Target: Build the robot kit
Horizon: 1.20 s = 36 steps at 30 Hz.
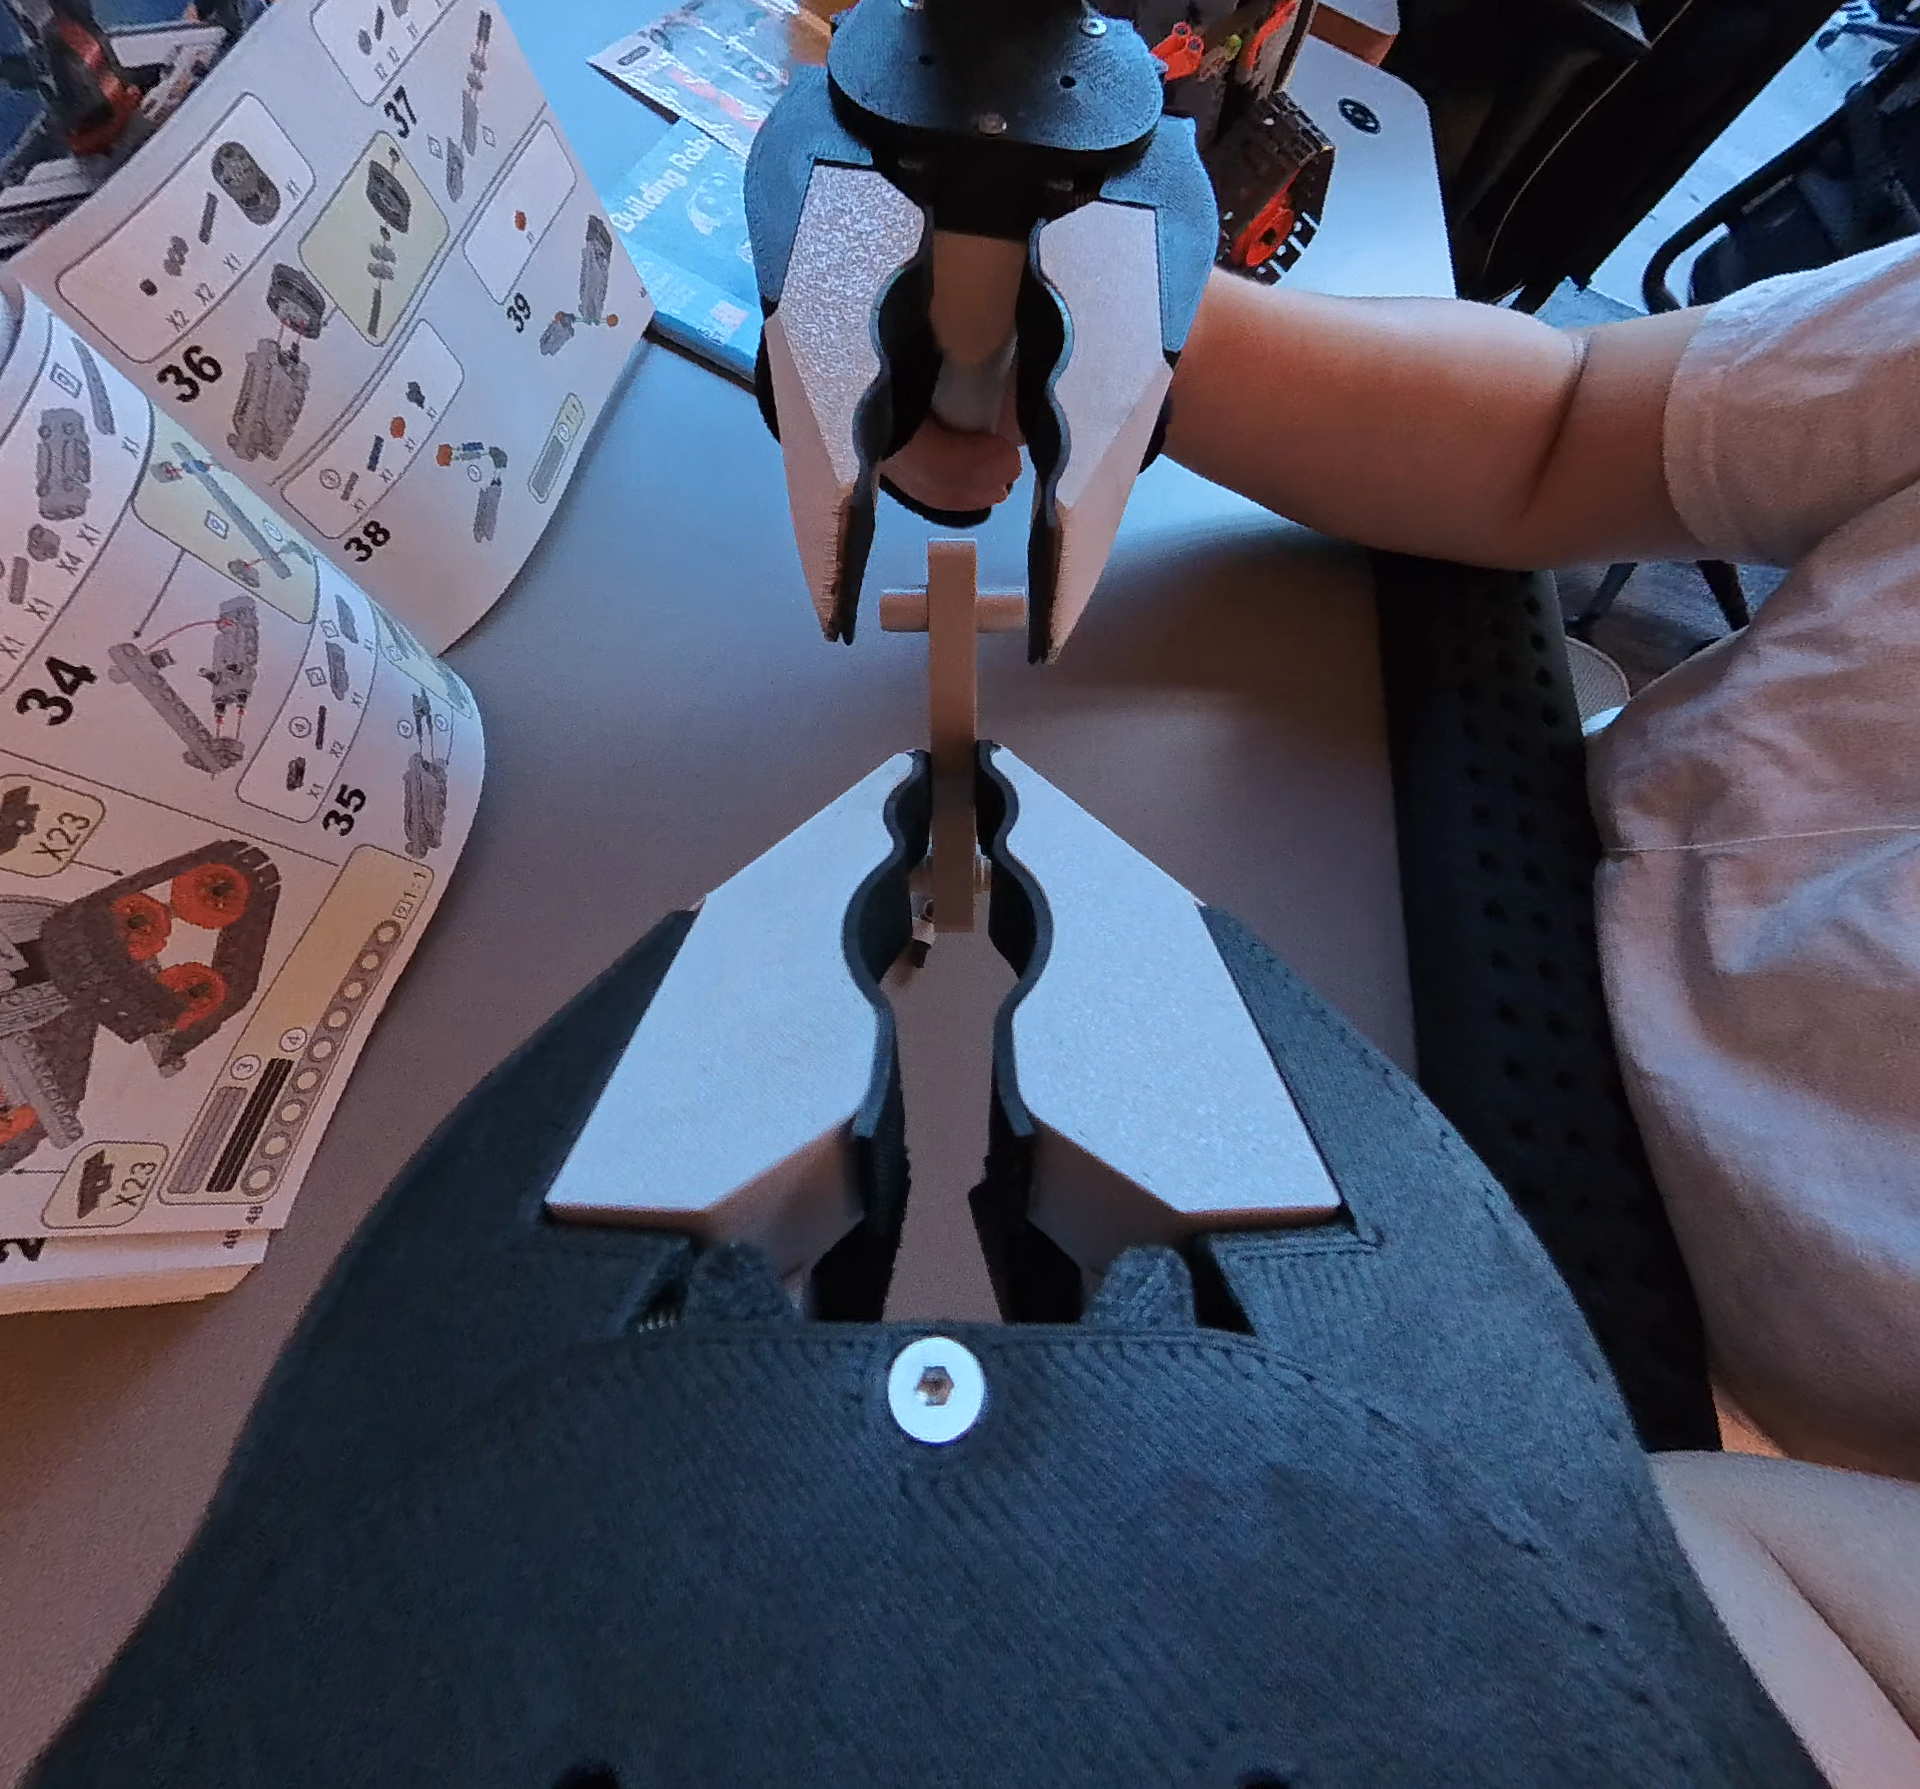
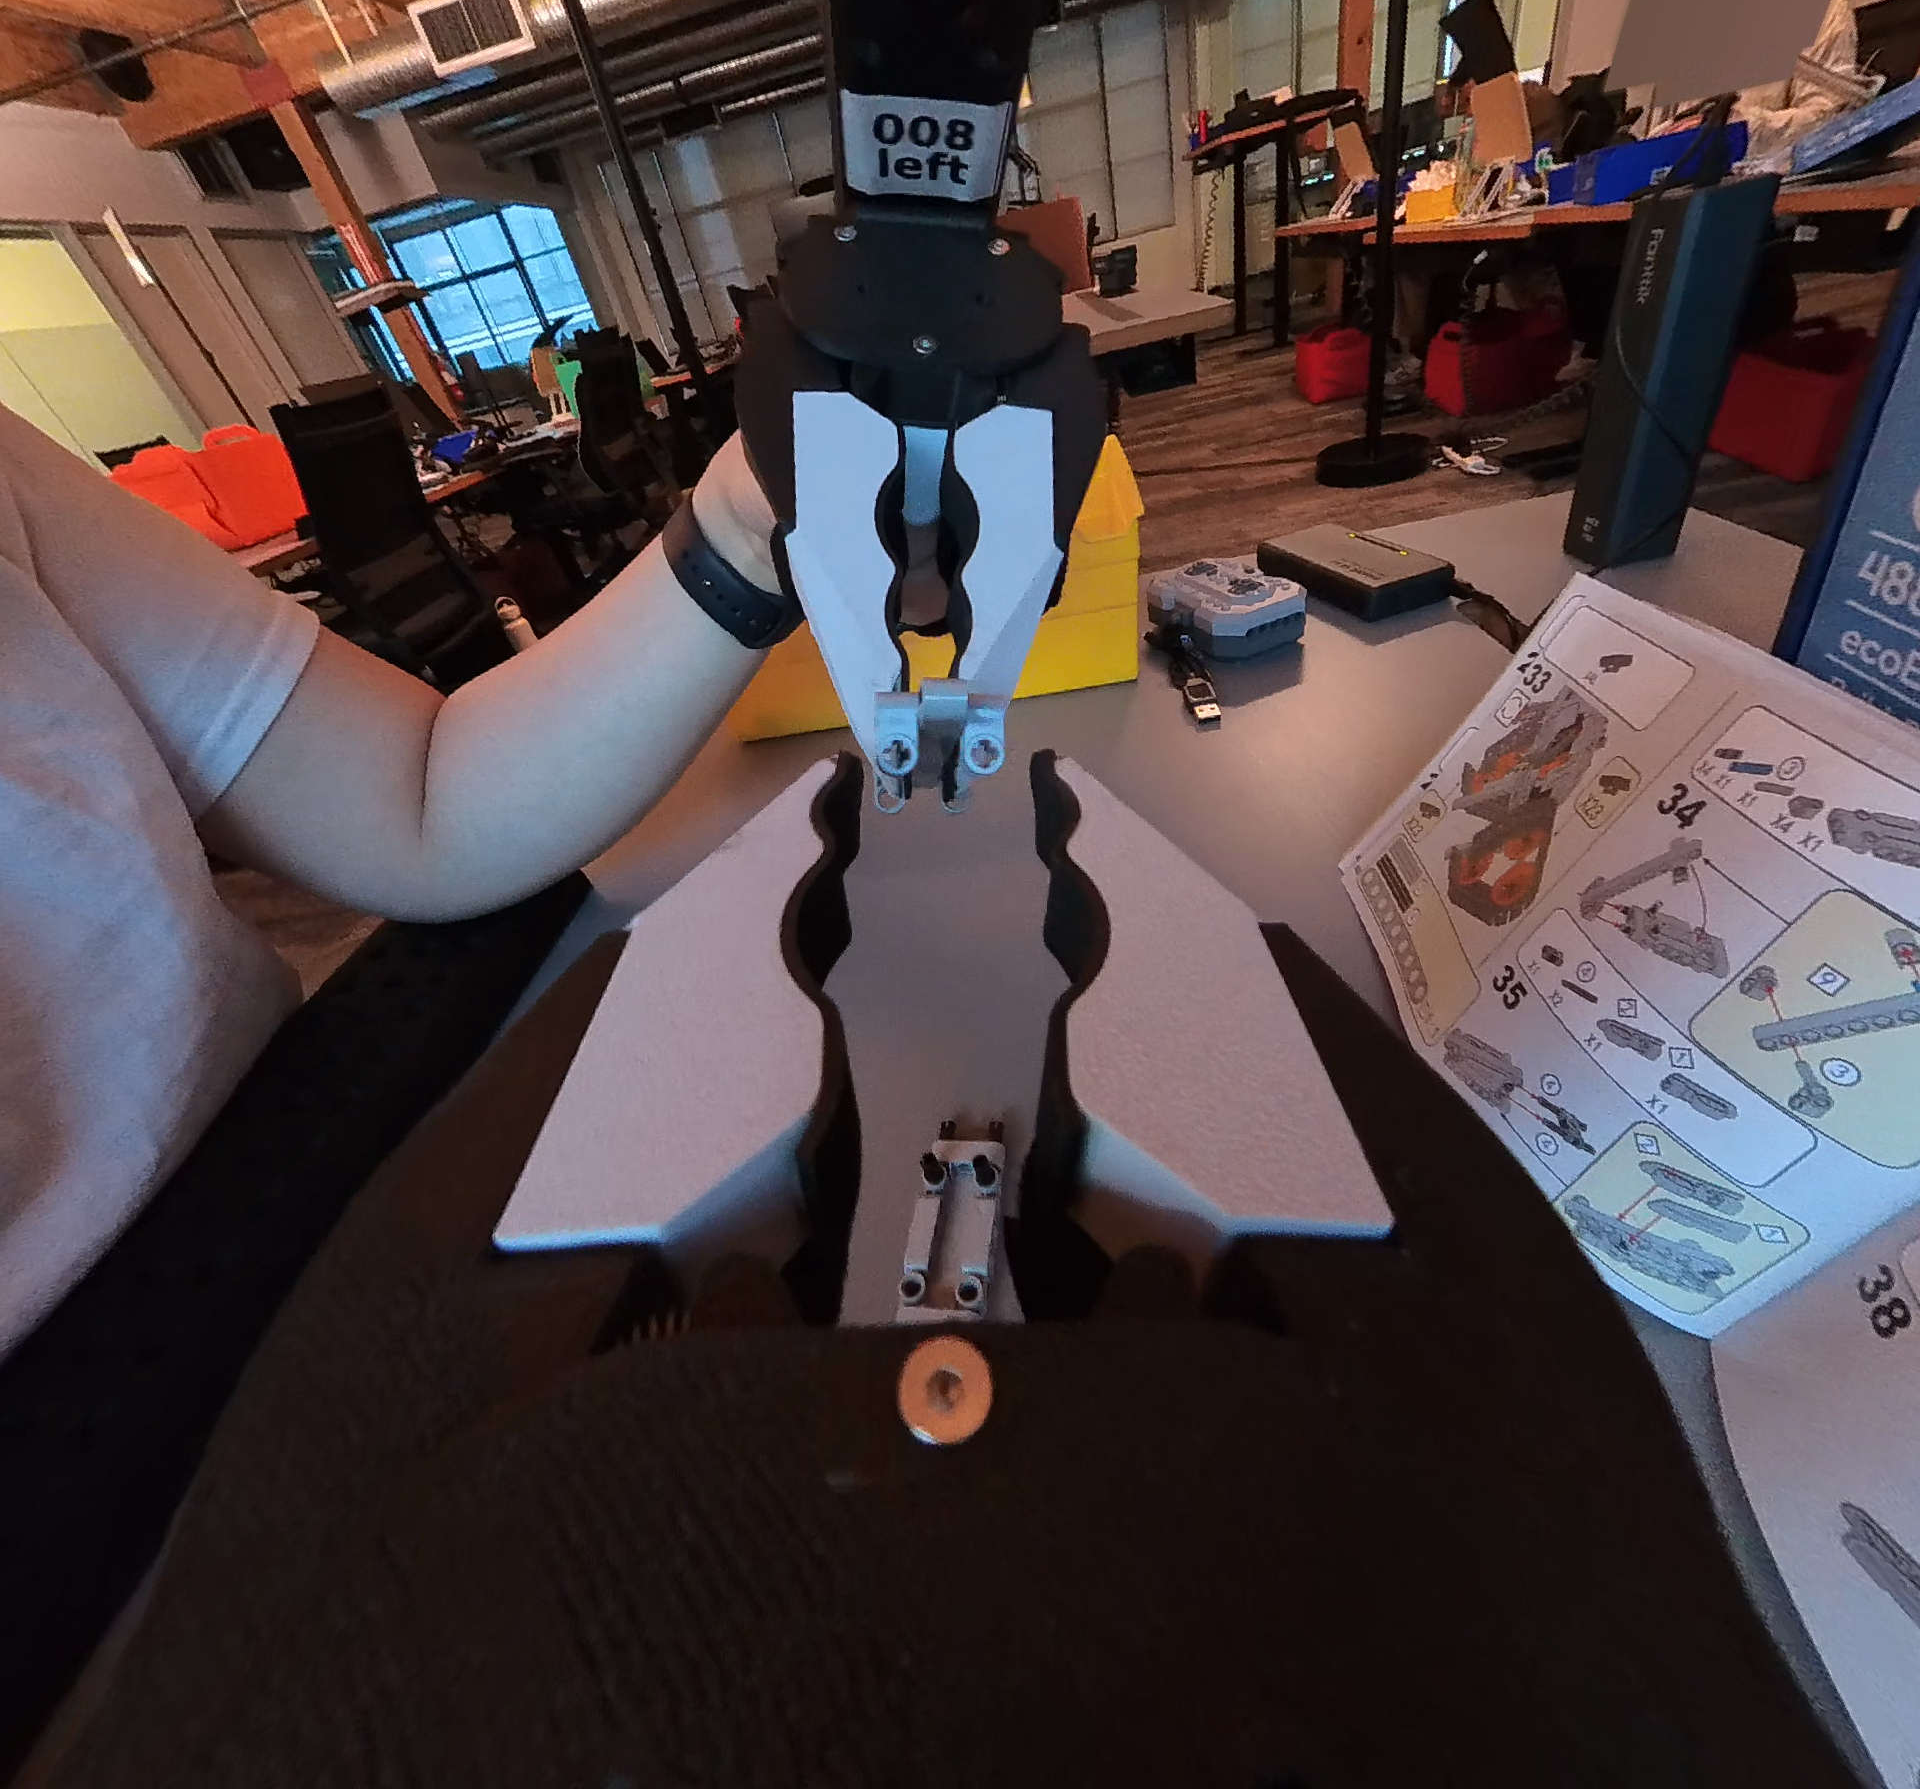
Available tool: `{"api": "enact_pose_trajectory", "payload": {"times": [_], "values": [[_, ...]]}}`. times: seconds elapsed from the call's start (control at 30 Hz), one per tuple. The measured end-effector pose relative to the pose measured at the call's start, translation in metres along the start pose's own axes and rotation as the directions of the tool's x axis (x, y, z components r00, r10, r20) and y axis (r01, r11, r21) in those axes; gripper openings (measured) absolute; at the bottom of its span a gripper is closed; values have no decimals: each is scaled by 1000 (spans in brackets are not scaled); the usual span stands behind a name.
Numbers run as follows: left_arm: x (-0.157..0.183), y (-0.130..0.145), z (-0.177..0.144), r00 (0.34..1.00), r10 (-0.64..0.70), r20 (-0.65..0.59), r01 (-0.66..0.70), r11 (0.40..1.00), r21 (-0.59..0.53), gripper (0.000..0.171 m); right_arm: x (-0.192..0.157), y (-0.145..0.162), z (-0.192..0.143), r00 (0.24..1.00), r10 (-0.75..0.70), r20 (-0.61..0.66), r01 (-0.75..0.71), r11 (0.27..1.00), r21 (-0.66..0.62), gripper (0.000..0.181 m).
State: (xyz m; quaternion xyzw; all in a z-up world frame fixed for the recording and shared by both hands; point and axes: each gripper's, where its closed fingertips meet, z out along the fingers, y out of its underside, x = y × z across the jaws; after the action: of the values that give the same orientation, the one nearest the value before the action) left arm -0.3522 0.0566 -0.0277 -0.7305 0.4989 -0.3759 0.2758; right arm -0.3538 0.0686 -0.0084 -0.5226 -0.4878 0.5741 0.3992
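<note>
My left gripper (image 1: pixel 953 763) is shut on a small grey brick assembly (image 1: pixel 951 679), a flat beam with a cross pin near its far end, held above the grey table (image 1: pixel 644 700). My right gripper (image 1: pixel 943 643) faces it tip to tip, open, its fingertips either side of the cross pin without touching. In the right wrist view my right gripper (image 2: pixel 945 773) is open and empty, and the left gripper (image 2: pixel 940 711) holds the grey assembly (image 2: pixel 940 731) just beyond its tips. A second grey brick piece (image 2: pixel 956 1230) lies on the table between the right fingers.
An open instruction booklet (image 1: pixel 260 492) lies at the left, also seen in the right wrist view (image 2: pixel 1662 960). A tracked brick model (image 1: pixel 1268 160), leaflets (image 1: pixel 707 56), a yellow box (image 2: pixel 1091 617), a grey hub (image 2: pixel 1226 607) and a cable (image 2: pixel 1200 695) sit farther back. A person's arm (image 1: pixel 1403 430) reaches in. Less than 4 cm separates the two grippers' tips.
</note>
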Motion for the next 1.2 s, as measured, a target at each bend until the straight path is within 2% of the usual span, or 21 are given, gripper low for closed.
{"api": "enact_pose_trajectory", "payload": {"times": [0.27,0.3,0.37,0.43,0.57,0.67,0.8,0.87,1.0,1.07,1.2], "values": [[2,-1,2,1000,0,-15,0,1000,3,6,-4,-3,-1,1000,-12,12,12,1000,4,23],[2,-2,2,1000,-8,-19,8,1000,11,10,-4,-4,-2,1000,-15,13,15,1000,3,23],[-2,-6,-1,999,-33,-10,34,999,42,32,-2,-4,-3,1000,-27,-3,27,1000,0,23],[-11,-10,-8,998,-47,30,45,995,84,47,-1,-4,-5,1000,-24,-8,24,1000,-12,23],[-27,-24,-37,989,-35,142,4,976,218,55,7,2,-9,999,-10,-43,8,999,-52,23],[-28,-42,-62,979,-5,203,-66,936,345,59,10,0,-12,999,2,-53,-4,999,-47,23],[-30,-56,-88,952,25,306,-165,883,440,64,11,-3,-16,998,0,-62,-3,999,-40,23],[-30,-60,-97,930,44,366,-225,854,469,66,12,-6,-19,998,6,-63,-8,999,-32,23],[-32,-68,-111,892,32,450,-283,816,503,81,14,-11,-24,997,23,-79,-25,999,-25,23],[-29,-72,-115,894,15,448,-278,802,529,98,14,-13,-26,997,32,-76,-34,999,-23,23],[-23,-68,-105,918,37,395,-252,823,509,101,11,-19,-28,996,67,-57,-67,998,-1,23]]}}
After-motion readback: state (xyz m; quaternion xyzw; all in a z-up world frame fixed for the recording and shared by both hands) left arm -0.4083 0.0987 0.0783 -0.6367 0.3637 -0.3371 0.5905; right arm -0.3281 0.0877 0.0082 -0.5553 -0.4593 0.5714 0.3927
